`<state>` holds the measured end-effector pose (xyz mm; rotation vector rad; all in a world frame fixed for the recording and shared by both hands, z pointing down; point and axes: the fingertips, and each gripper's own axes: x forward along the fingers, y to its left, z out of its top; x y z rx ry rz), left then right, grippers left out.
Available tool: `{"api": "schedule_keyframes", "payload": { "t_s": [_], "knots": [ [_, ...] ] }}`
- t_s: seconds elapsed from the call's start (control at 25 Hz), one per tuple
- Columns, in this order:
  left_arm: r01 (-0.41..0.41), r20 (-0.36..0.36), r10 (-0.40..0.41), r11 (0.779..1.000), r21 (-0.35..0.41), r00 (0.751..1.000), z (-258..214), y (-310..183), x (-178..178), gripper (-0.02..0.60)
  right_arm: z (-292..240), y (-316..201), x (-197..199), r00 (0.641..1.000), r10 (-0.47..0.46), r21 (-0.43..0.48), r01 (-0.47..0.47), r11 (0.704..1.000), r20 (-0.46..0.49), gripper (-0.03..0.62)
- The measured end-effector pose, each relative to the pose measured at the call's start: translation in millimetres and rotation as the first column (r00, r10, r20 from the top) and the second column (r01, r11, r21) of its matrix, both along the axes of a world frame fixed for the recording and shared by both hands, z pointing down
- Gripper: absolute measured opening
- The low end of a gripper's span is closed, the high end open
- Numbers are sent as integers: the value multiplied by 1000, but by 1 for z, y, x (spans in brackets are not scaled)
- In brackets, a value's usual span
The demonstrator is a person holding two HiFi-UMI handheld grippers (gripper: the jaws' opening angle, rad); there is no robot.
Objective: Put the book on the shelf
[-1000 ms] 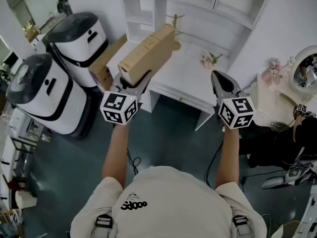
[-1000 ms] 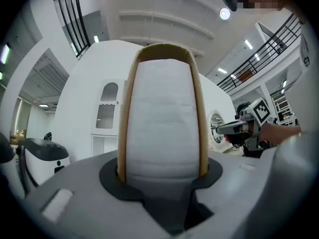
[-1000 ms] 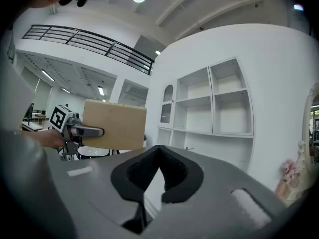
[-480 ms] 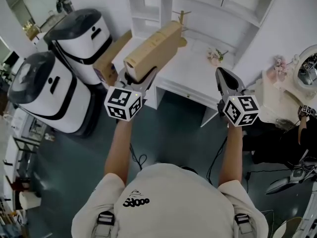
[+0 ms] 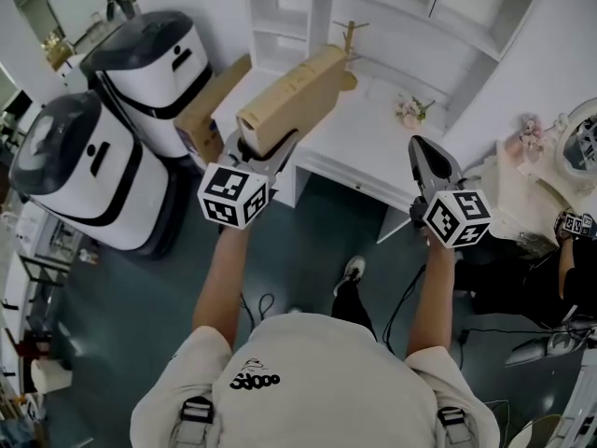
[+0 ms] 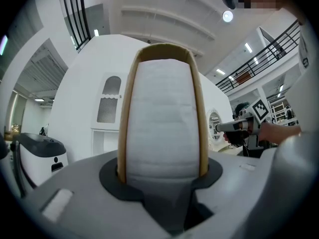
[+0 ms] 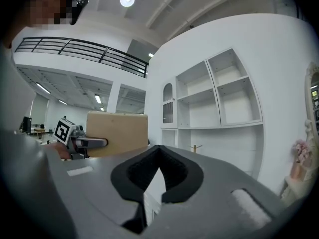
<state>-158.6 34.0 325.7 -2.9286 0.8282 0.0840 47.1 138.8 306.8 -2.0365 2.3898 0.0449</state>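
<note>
A thick tan book (image 5: 291, 101) sticks forward and upward out of my left gripper (image 5: 261, 149), which is shut on its near end above the desk's front left corner. In the left gripper view the book's white page block (image 6: 162, 123) fills the space between the jaws, which press its covers. The white shelf unit (image 5: 373, 17) stands on the white desk (image 5: 359, 152) ahead. My right gripper (image 5: 422, 149) hovers over the desk's front right part, shut with nothing in it. The right gripper view shows the shelf unit (image 7: 219, 98) and the book (image 7: 119, 133) held to its left.
Two white-and-black machines (image 5: 149, 63) (image 5: 75, 175) stand at the left, with a cardboard box (image 5: 210, 110) beside the desk. A small wooden stand (image 5: 350, 35) and pink flowers (image 5: 410, 110) sit on the desk. A round mirror (image 5: 580, 143) and a person's arm (image 5: 567, 250) are at the right.
The desk and shelf have drifted slightly in view as the person steps forward, and a shoe now shows below. Both grippers keep their pose, and the book stays gripped.
</note>
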Motion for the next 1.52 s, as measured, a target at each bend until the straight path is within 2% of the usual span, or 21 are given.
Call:
{"api": "schedule_keyframes", "payload": {
  "t_s": [0.28,0.72,1.08,1.52],
  "knots": [
    [29,1,-29,1000,-11,1000,3,-46,28,238,-3,-54,33,1000,-29,17,29,999,9,2],
    [140,-5,-141,990,-33,990,-13,-134,100,239,-25,-165,105,987,-164,28,164,986,-1,2],
    [284,-13,-286,954,-93,958,-3,-192,130,239,-24,-237,151,962,-273,15,272,962,8,2],
    [412,21,-413,902,-130,910,19,-238,139,239,0,-306,161,913,-402,-17,404,915,63,2]
  ]
}}
